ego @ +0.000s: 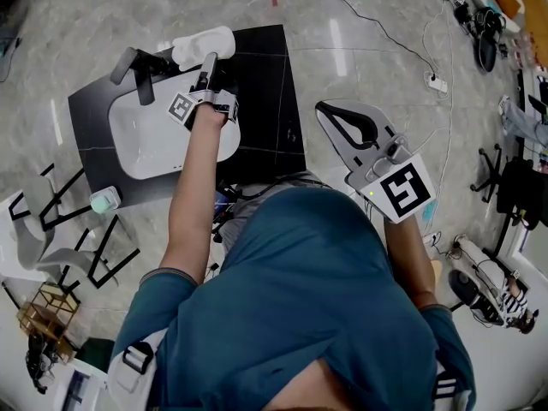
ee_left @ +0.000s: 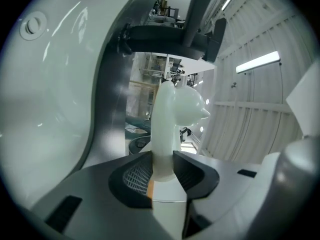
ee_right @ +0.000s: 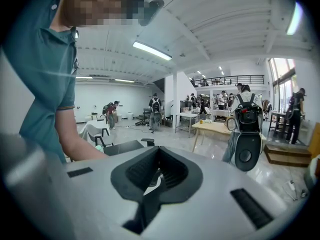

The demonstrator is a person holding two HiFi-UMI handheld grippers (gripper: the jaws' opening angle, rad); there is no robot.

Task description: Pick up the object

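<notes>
The object is a smooth white piece with a slim neck and a rounded head (ee_left: pixel 167 116). In the head view the white object (ego: pixel 205 43) sits at the far rim of a white basin (ego: pixel 150 139) on a black table (ego: pixel 265 84). My left gripper (ego: pixel 207 65) reaches over the basin and is shut on the object's neck, with both black pads (ee_left: pixel 135 176) pressing on it. A black faucet (ego: pixel 137 71) stands just left of it. My right gripper (ego: pixel 325 110) is held up off the table near the person's chest, shut and holding nothing (ee_right: pixel 158 159).
A small mint-green cup (ego: pixel 105 199) stands at the table's near left corner. Black-framed chairs (ego: pixel 60 221) crowd the floor to the left. Cables and a power strip (ego: pixel 437 82) lie on the floor at the right.
</notes>
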